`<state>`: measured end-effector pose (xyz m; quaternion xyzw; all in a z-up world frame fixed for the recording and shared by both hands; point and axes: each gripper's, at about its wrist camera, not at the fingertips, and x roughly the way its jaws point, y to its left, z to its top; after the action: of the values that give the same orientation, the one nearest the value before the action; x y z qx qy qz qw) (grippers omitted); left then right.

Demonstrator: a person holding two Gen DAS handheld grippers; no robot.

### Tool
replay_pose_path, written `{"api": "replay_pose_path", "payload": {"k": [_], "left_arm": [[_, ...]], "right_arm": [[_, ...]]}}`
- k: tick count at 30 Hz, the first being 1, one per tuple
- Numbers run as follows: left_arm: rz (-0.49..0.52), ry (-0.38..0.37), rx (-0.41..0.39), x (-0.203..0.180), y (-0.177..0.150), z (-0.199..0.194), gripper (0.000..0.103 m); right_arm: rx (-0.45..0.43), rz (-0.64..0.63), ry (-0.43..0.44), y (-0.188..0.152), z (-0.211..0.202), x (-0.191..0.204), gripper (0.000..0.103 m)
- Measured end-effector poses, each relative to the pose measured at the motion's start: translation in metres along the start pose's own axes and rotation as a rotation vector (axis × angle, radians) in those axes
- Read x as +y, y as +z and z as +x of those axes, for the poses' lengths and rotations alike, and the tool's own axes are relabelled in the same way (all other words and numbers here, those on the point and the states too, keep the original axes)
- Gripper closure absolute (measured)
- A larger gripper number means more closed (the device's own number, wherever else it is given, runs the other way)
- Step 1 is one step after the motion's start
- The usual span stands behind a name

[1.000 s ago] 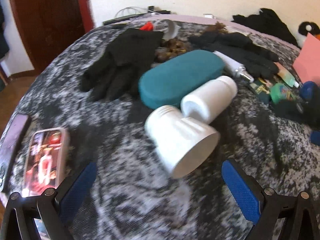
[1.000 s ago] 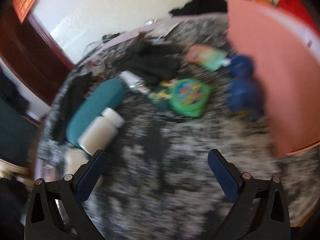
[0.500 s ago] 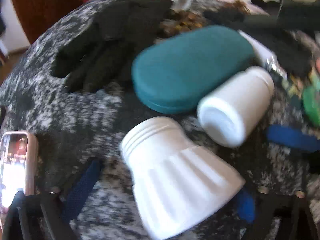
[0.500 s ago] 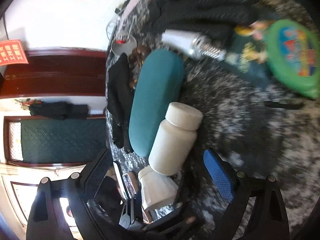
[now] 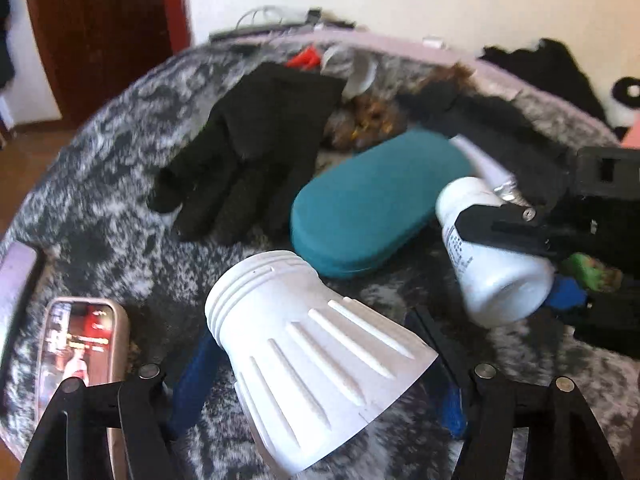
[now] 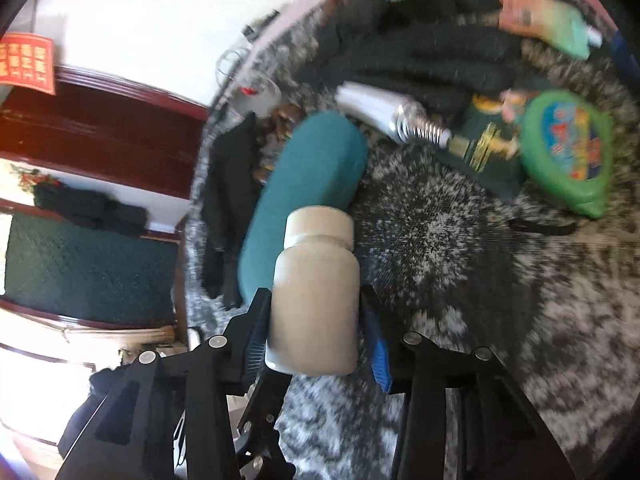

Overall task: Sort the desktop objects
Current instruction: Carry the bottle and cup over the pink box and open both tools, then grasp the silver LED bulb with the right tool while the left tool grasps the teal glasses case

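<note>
Your left tongs are clamped on the ribbed white lamp housing, blue pads pressed on either side of its flared body. It points threaded end away from you, which keeps the wide, awkward mouth close to the pads where the grip is surest.

Your right tongs hold the white pill bottle around its lower body, cap forward. That leaves the label and cap clear and puts the weight between the pads. In the left wrist view the bottle sits tilted, and appears lifted off the speckled bench, just beside the teal glasses case.

The rest lies loose on the bench: a black glove, a phone at the near edge, a silver tube, and a green round toy.

Both items being gripped suits carrying them off together, though no sorting spot shows, so I cannot say where they belong.
</note>
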<state>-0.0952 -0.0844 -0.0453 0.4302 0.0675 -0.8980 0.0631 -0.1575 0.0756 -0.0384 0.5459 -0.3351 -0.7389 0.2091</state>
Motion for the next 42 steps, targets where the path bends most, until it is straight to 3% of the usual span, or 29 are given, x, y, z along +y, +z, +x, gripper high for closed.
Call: {"api": "replay_pose_path", "payload": {"k": [7, 13, 16, 19, 23, 27, 29, 31, 32, 33, 38, 42], "left_arm": [[0.046, -0.043, -0.096, -0.013, -0.002, -0.060, 0.028], [0.101, -0.098, -0.182, -0.049, 0.011, -0.119, 0.028], [0.169, -0.140, -0.235, -0.091, 0.025, -0.144, 0.028], [0.240, -0.211, -0.281, -0.147, 0.042, -0.164, 0.028], [0.353, -0.291, -0.334, -0.234, 0.057, -0.179, 0.028], [0.461, -0.361, -0.315, -0.317, 0.062, -0.172, 0.027], [0.491, -0.413, -0.273, -0.347, 0.062, -0.161, 0.026], [0.504, -0.476, -0.223, -0.371, 0.061, -0.151, 0.009], [0.495, -0.481, -0.214, -0.374, 0.062, -0.147, 0.003], [0.486, -0.487, -0.207, -0.377, 0.063, -0.143, 0.003], [0.444, -0.468, -0.215, -0.362, 0.069, -0.137, 0.002], [0.388, -0.440, -0.220, -0.336, 0.071, -0.138, 0.002]], "right_arm": [[-0.115, -0.107, 0.041, -0.013, -0.087, 0.024, 0.057], [-0.299, -0.194, 0.053, -0.026, -0.178, 0.041, 0.057], [-0.441, -0.204, 0.043, -0.017, -0.233, 0.036, 0.057], [-0.625, -0.149, 0.008, -0.011, -0.307, 0.007, 0.057], [-0.847, -0.039, -0.163, -0.001, -0.385, -0.050, 0.057], [-0.899, 0.065, -0.228, 0.018, -0.426, -0.106, 0.057], [-0.867, 0.117, -0.217, 0.035, -0.434, -0.138, 0.055], [-0.806, 0.151, -0.205, 0.055, -0.433, -0.166, 0.034], [-0.795, 0.175, -0.205, 0.061, -0.432, -0.177, 0.008], [-0.803, 0.219, -0.207, 0.063, -0.434, -0.188, 0.002], [-0.889, 0.317, -0.187, 0.061, -0.455, -0.210, 0.002], [-0.913, 0.280, -0.185, 0.051, -0.451, -0.192, 0.002]]}}
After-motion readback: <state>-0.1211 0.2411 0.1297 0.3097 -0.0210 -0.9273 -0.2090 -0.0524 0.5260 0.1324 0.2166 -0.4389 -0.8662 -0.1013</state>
